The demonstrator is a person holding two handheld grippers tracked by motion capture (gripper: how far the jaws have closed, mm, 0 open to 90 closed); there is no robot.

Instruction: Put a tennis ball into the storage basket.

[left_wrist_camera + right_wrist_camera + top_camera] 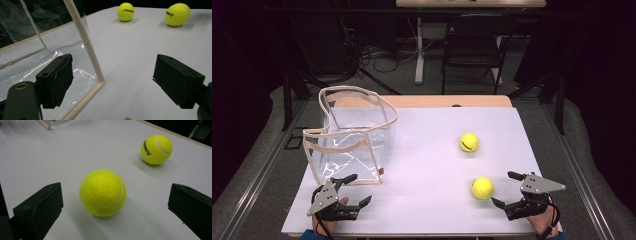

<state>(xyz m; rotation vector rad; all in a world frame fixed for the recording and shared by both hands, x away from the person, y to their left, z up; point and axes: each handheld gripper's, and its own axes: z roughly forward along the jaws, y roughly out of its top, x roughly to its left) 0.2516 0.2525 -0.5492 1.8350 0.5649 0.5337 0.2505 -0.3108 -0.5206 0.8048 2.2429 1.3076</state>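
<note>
Right gripper (508,189): I am holding its jaws wide apart, gripping nothing, facing the near tennis ball (482,188).
Left gripper (355,188): I am holding it agape, empty, beside the clear bag (354,137).

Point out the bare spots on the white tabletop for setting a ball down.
Free: the middle strip between clear bag and far ball; the front edge between both hand-held grippers. Crowded: around near ball by the right hand-held gripper.

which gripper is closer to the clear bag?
Left. The left gripper sits at the near corner of the clear bag, jaws open astride its trimmed edge. The right gripper is across the table, open beside the nearer tennis ball.
</note>
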